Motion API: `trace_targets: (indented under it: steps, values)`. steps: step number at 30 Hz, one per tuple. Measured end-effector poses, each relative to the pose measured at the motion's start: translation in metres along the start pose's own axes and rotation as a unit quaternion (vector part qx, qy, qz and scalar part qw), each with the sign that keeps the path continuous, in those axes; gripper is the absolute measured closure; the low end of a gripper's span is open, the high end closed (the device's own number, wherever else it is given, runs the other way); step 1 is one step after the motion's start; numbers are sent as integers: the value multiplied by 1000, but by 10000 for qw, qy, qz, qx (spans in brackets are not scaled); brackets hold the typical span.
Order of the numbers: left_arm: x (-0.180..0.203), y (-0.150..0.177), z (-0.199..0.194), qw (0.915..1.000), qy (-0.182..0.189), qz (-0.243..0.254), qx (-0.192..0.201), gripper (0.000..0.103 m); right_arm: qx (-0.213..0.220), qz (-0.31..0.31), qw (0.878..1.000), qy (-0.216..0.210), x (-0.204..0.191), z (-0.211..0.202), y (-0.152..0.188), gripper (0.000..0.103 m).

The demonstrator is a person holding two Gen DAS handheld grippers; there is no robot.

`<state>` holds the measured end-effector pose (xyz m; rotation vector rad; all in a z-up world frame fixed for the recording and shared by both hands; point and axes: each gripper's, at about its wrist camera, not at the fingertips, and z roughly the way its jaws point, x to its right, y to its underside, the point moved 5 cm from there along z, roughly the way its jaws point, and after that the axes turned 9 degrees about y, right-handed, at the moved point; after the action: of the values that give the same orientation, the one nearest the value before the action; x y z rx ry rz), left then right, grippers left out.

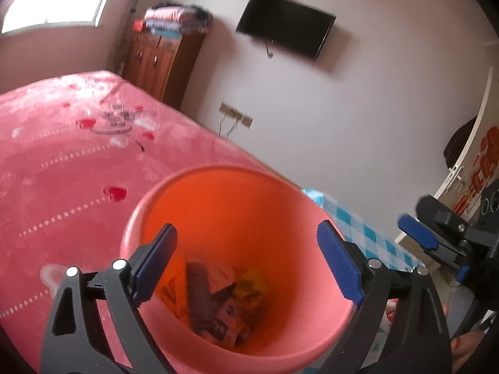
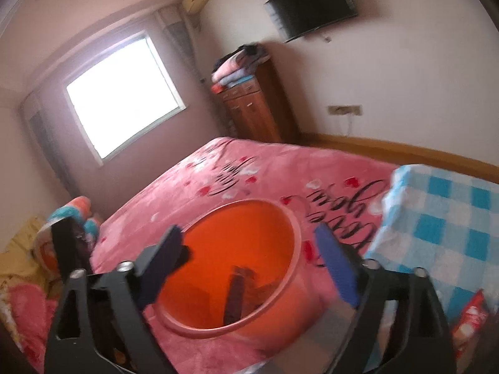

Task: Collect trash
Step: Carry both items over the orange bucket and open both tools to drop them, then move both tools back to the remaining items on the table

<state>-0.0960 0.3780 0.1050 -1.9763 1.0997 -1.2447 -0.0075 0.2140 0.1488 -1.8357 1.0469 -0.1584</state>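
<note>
An orange-pink plastic bin [image 1: 162, 199] stands beside the pink bed. Inside it lie brown and pink boxes [image 1: 215, 299] and a yellow wrapper [image 1: 251, 285]. My left gripper [image 1: 246, 268] is open and empty, right over the bin's mouth. The right gripper [image 1: 436, 237] shows at the right edge of the left wrist view, beside the bin. In the right wrist view the right gripper [image 2: 252, 268] is open and empty above the same bin [image 2: 293, 296], with a dark box [image 2: 235, 296] upright inside.
A pink bedspread [image 1: 62, 171] covers the bed. A blue checked cloth [image 2: 443, 227] lies at the right, with a red packet [image 2: 471, 321] below it. A wooden cabinet [image 1: 156, 59] and a wall TV [image 1: 285, 25] stand behind. Pillows [image 2: 25, 280] are at the left.
</note>
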Motion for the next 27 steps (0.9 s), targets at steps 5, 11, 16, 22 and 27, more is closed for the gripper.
trace_targets:
  steps: [5,11,16,22,27]
  values:
    - [15,-3,-11,9977,85,368,564,7,300,9,9983,501,27,-30,8,9]
    - [27,-3,-19,9947,300,320,933,7,570,-222,9928,1030,48,-54,30,9]
    - [48,5,-25,9933,428,493,958,7,821,-500,9860,1365,56,-73,49,9]
    - [69,16,-27,9908,414,875,943,7,1119,-585,9777,1680,70,-92,64,8]
    - [86,24,-28,9892,505,1078,855,7,1311,-474,9715,1916,88,-106,70,8]
